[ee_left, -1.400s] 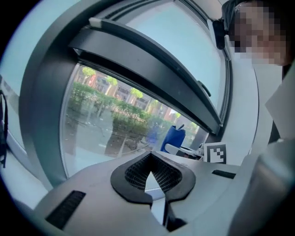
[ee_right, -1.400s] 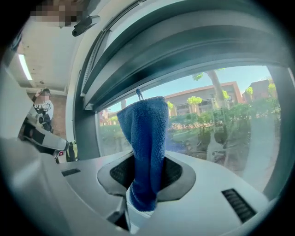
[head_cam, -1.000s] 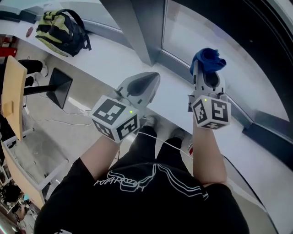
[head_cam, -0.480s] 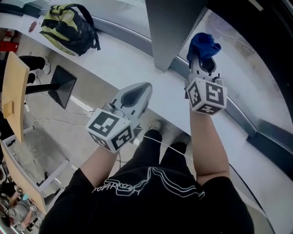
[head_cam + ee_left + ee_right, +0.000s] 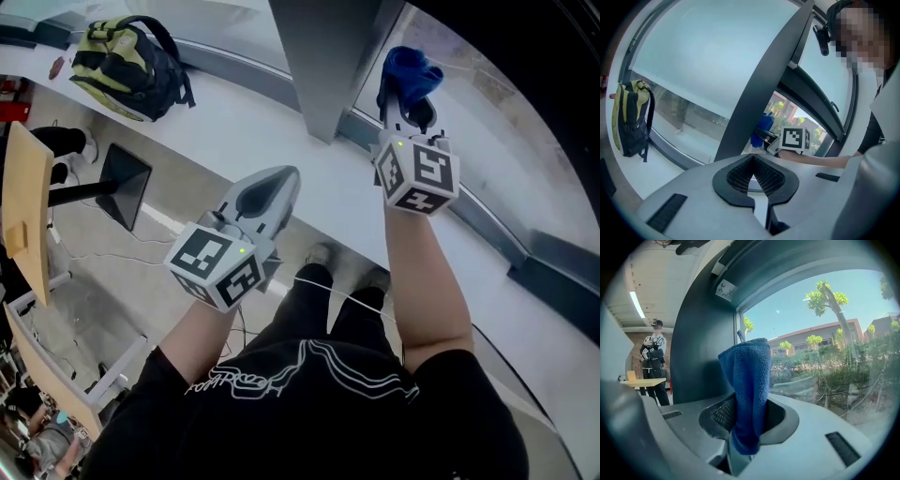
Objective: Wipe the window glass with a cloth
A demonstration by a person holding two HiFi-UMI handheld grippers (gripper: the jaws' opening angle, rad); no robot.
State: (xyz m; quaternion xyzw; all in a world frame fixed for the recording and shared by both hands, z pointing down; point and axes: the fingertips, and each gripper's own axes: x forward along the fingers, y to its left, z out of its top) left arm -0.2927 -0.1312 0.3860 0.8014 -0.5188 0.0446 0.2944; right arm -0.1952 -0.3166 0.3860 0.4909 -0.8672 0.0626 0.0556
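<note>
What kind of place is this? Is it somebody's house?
Probably an office or workroom, not a house: tall window glass with trees outside, a long white ledge holding a backpack, a wooden desk. The right gripper holds a blue cloth.

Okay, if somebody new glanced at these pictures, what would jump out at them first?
The bright blue cloth, clamped in the tongs of the right gripper, stands out first, held close to the window glass beside the dark frame post. Lower down, the left gripper has its tongs shut on nothing, and a yellow-and-black backpack lies on the white ledge far to the left.
</note>
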